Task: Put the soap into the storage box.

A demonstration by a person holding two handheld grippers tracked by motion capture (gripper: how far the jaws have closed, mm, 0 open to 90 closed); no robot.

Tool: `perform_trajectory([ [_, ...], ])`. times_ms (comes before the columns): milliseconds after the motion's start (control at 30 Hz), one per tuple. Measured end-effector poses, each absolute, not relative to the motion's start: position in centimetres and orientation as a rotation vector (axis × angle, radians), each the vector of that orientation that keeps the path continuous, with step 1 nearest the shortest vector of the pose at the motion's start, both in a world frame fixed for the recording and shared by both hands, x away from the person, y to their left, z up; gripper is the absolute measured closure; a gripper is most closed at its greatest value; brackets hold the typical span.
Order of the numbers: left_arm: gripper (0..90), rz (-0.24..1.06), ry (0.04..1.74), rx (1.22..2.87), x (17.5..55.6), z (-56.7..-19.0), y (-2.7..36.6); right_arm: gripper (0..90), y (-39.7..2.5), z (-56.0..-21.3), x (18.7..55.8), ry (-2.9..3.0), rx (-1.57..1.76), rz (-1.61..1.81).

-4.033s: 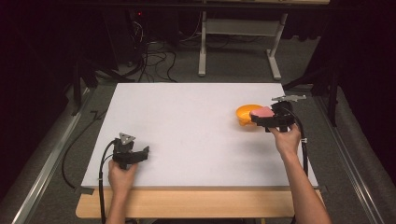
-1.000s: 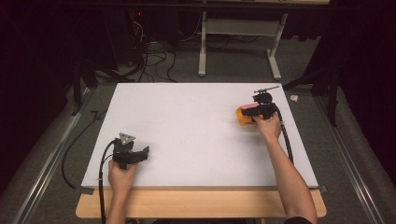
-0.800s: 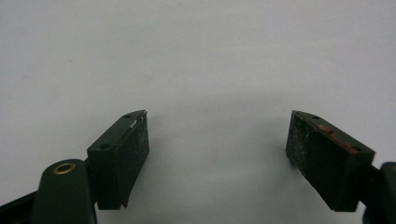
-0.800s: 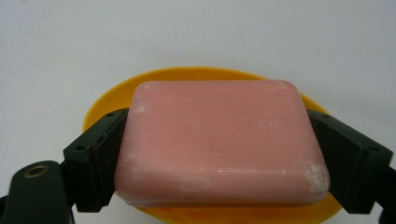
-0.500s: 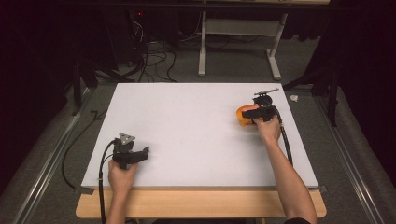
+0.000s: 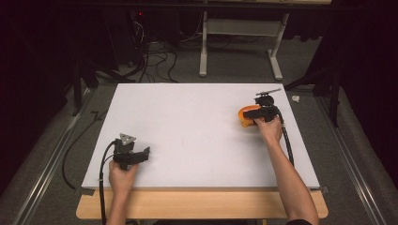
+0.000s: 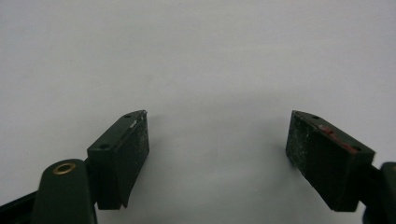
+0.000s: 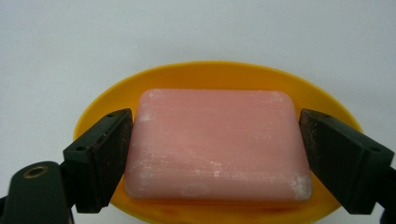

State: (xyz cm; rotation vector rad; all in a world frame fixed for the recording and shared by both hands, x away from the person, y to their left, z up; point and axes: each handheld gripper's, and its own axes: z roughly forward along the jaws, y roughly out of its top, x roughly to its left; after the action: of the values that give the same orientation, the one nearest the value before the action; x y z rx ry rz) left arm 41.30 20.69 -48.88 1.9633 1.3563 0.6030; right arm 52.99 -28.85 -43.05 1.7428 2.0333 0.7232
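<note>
Moved in over the dish (image 8: 219, 77) since four seconds back, right gripper (image 8: 212, 154) now down at the surface's (image 6: 197, 122) far right, fingers (image 8: 100, 156) bracketing the pink soap (image 8: 212, 144), touching or nearly so (firm clamp cannot be told). Likely a pick-up about to start. Left gripper (image 7: 217, 158) unchanged near the front left, fingers wide, empty.

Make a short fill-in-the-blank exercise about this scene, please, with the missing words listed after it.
1. The pink soap bar lies in a dish of ____ colour.
2. The soap sits between the jaws of the ____ hand-held gripper.
3. The left hand-held gripper has its jaws ____, with nothing between them.

Missing words: yellow; right; open
</note>
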Motion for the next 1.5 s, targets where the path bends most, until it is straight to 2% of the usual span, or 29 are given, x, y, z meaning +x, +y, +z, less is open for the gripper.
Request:
perform_trajectory([
  [1133,21.5,0.603,1.357,1.963,41.3,-48.9,20.7,12.0,-27.9,-43.6,53.5,1.924,1.864,0.696],
  [1500,21.5,0.605,1.356,1.963,41.3,-48.9,20.7,13.8,-29.0,-41.1,52.0,1.908,1.774,0.811],
])
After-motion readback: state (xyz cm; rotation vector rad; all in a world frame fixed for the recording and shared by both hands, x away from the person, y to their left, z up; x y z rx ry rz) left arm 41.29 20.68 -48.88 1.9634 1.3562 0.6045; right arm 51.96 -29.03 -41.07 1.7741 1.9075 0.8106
